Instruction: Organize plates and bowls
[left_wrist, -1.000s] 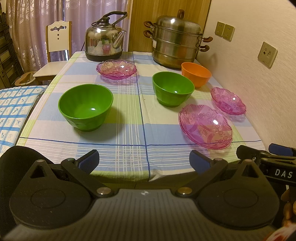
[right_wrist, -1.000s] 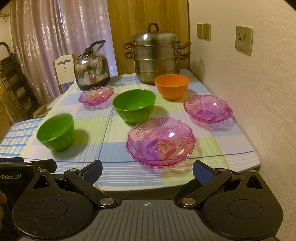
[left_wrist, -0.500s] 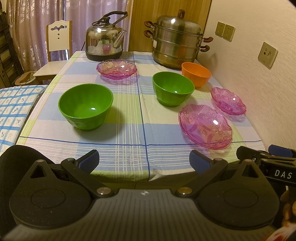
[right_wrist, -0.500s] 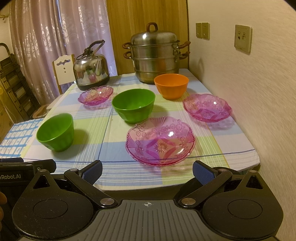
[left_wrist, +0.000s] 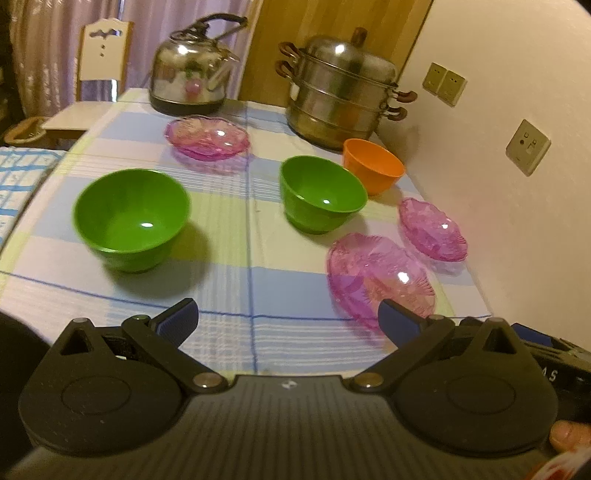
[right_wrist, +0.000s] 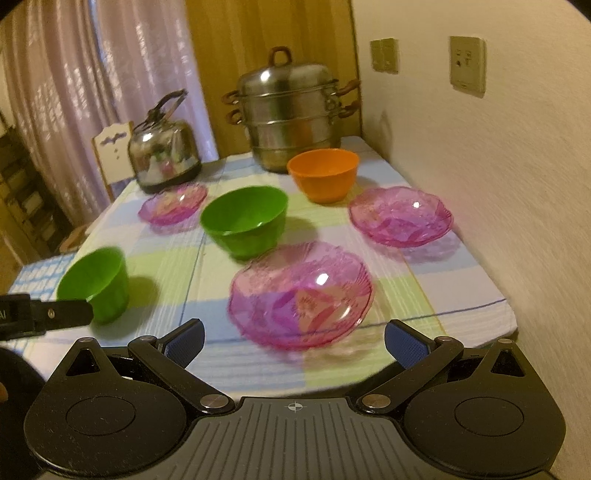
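Note:
On the checked tablecloth (left_wrist: 229, 291) stand two green bowls, one at the near left (left_wrist: 131, 218) (right_wrist: 98, 284) and one in the middle (left_wrist: 321, 194) (right_wrist: 245, 219), and an orange bowl (left_wrist: 373, 170) (right_wrist: 325, 173). Three pink glass plates lie there: near right (left_wrist: 380, 280) (right_wrist: 301, 293), by the wall (left_wrist: 432, 229) (right_wrist: 400, 216), far left (left_wrist: 207, 136) (right_wrist: 173, 203). My left gripper (left_wrist: 288, 319) is open and empty over the near edge. My right gripper (right_wrist: 293, 341) is open and empty just short of the near pink plate.
A steel kettle (left_wrist: 192, 74) (right_wrist: 164, 151) and a stacked steel steamer pot (left_wrist: 343, 92) (right_wrist: 291, 114) stand at the table's far end. The wall with sockets (left_wrist: 528, 147) runs along the right side. A white chair (left_wrist: 99, 66) stands beyond the far left corner.
Both grippers have moved forward over the table's near edge; the bowls and plates look closer. Both stay open. No dish has moved.

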